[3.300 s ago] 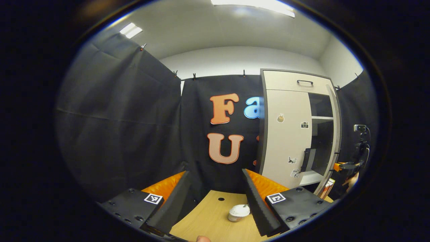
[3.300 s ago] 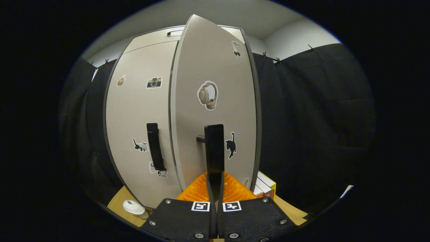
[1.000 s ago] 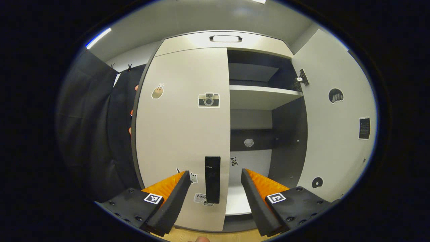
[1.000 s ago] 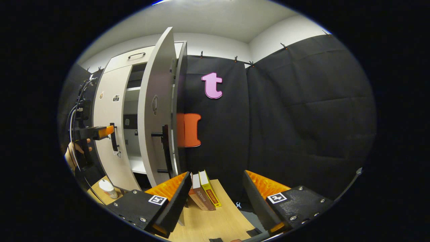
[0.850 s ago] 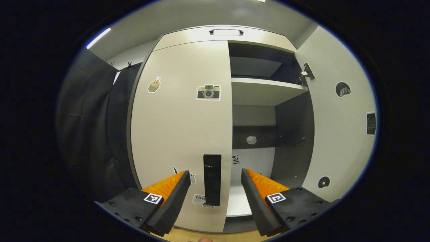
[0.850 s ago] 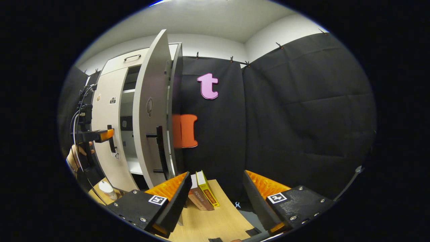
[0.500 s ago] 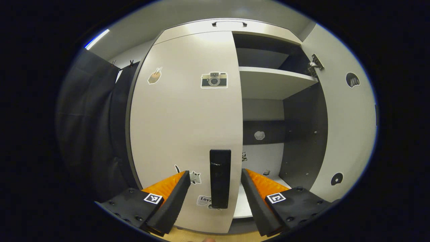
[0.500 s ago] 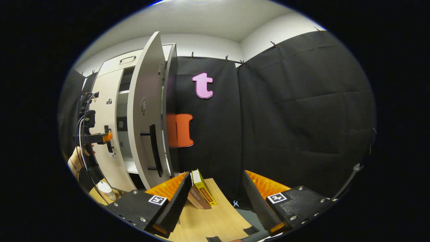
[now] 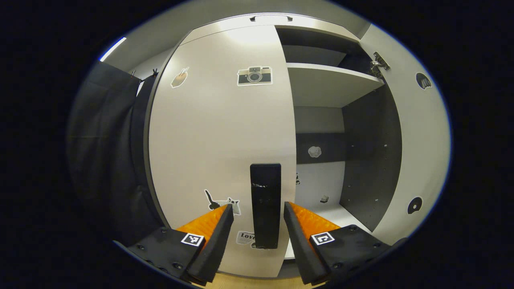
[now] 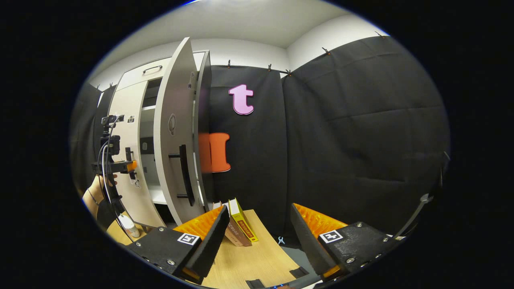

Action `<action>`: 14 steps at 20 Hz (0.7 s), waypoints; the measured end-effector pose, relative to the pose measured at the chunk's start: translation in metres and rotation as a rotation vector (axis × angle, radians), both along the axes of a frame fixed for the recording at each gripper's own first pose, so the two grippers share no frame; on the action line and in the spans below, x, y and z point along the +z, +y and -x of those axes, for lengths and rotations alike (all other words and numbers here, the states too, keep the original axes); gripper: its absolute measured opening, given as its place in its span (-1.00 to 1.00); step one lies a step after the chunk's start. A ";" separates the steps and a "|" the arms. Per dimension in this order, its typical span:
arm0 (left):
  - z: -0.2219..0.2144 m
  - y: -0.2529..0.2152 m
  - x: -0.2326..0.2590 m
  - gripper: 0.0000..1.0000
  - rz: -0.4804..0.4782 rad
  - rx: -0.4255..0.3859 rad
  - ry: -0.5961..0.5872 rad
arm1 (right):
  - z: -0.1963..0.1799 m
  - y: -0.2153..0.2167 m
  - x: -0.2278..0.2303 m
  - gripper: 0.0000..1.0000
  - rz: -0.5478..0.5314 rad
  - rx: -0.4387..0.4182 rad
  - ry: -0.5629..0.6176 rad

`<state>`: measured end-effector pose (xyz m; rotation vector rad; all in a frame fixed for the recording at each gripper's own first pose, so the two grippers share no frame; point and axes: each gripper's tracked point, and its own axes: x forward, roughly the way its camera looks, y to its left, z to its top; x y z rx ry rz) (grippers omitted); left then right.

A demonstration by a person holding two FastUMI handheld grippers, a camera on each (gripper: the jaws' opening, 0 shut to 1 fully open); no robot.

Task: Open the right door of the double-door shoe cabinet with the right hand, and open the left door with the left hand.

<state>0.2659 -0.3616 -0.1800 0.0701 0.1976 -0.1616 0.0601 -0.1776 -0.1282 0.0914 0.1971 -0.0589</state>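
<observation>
The light-grey left door (image 9: 217,132) of the shoe cabinet is closed, stickers on its face. Its black vertical handle (image 9: 265,204) stands between the fingers of my left gripper (image 9: 257,205), which is open; I see a narrow gap on each side of the handle. The right door (image 9: 417,132) is swung wide open, showing shelves (image 9: 329,80) inside. In the right gripper view that door (image 10: 172,132) is edge-on with its handle (image 10: 184,174) free. My right gripper (image 10: 259,207) is open and holds nothing, off to the right of the door. The left gripper (image 10: 120,165) shows far left at the closed door.
Books (image 10: 239,226) lean beside the cabinet on the wooden table (image 10: 257,261). A small white cup (image 10: 128,228) stands on the table near the cabinet's left front. A hand (image 10: 94,192) holds the left gripper. Black cloth walls surround the booth.
The left gripper has moved in on the left door's handle, which now sits deeper between its fingers, and the fingers have narrowed a little. The right gripper stays open and has barely shifted.
</observation>
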 end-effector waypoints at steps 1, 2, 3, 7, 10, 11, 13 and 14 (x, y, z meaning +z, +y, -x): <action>-0.002 0.001 -0.004 0.59 0.010 0.000 0.010 | 0.001 0.001 -0.001 0.85 0.000 0.001 0.001; -0.001 0.000 -0.005 0.50 0.025 -0.003 0.013 | 0.002 0.001 0.000 0.85 0.001 0.002 0.003; -0.002 0.001 -0.009 0.42 0.030 -0.003 0.021 | 0.002 0.002 -0.001 0.85 0.003 0.002 0.004; -0.003 -0.011 -0.013 -0.18 0.040 -0.034 0.025 | 0.005 0.000 -0.002 0.85 0.003 -0.006 0.013; -0.006 -0.012 -0.016 -0.16 0.026 -0.023 0.039 | 0.010 0.000 -0.001 0.85 0.008 -0.011 0.014; -0.005 -0.011 -0.016 -0.24 0.030 -0.019 0.042 | 0.011 0.000 -0.001 0.85 0.011 -0.015 0.014; -0.004 -0.011 -0.017 -0.29 0.024 -0.020 0.048 | 0.014 0.003 0.000 0.85 0.010 -0.016 0.018; -0.003 -0.011 -0.016 -0.29 0.024 -0.024 0.050 | 0.015 0.006 0.000 0.85 0.006 -0.012 0.018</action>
